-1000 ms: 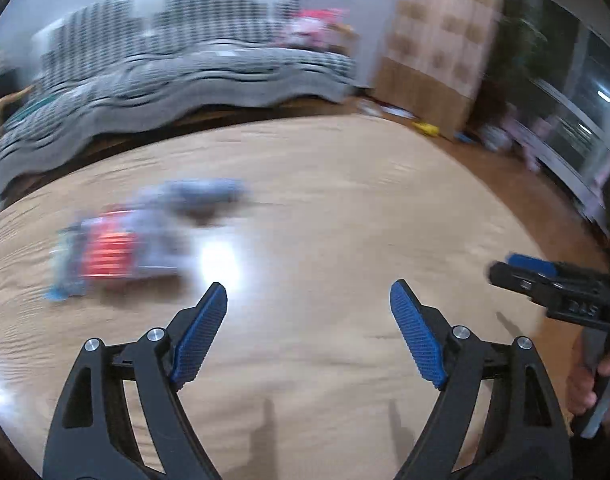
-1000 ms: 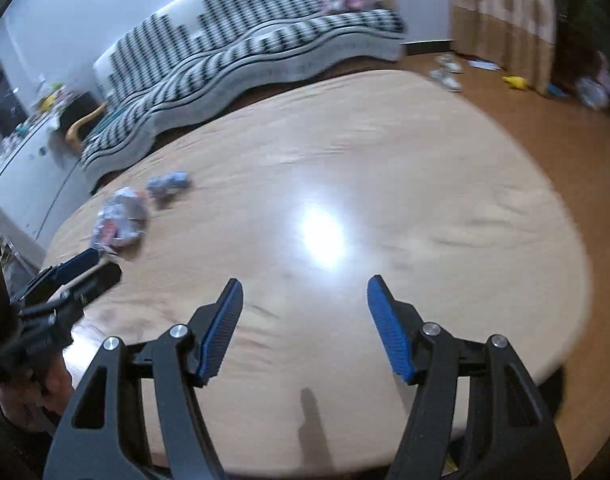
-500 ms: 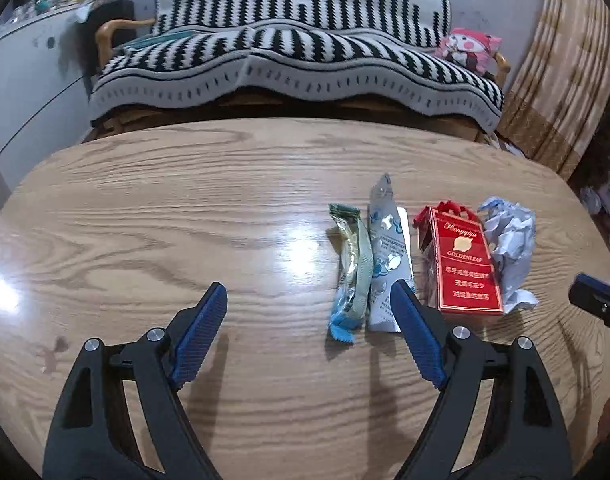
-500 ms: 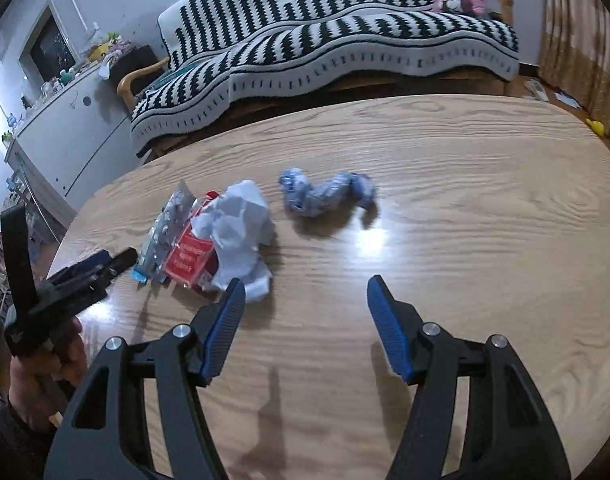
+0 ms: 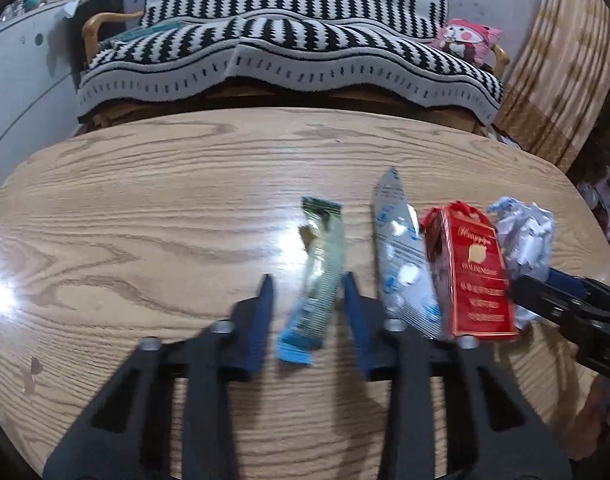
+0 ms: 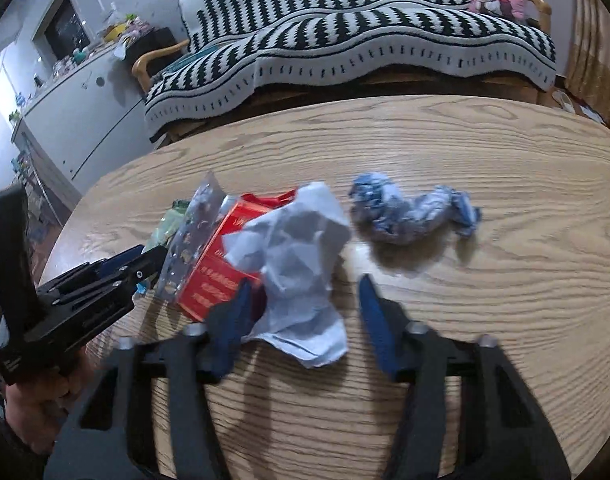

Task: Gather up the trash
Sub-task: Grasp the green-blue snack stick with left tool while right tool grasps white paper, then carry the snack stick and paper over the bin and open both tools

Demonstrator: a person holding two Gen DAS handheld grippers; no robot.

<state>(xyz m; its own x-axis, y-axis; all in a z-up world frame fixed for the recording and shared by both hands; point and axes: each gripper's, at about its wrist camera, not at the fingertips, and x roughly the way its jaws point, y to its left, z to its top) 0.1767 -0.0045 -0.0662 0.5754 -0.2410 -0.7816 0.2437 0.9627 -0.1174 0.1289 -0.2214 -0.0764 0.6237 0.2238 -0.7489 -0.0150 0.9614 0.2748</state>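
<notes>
Left gripper point(image 5: 307, 300) just been closing, green wrapper point(image 5: 319, 276) between its pads, grip unconfirmed, right gripper point(image 6: 305, 304) also closing around crumpled paper point(image 6: 297, 264), red box point(image 5: 475, 272) between, all on wooden table point(image 5: 145, 208)

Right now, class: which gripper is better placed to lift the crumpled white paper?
Right. The right gripper straddles the crumpled white paper, jaws just closing; the left gripper brackets the green wrapper.

On the table point(image 5: 145, 208), left to right — snack wrapper point(image 5: 319, 276), foil packet point(image 5: 401, 256), carton point(image 5: 475, 272), crumpled paper point(image 5: 525, 236); behind the table — a sofa point(image 5: 289, 56).
</notes>
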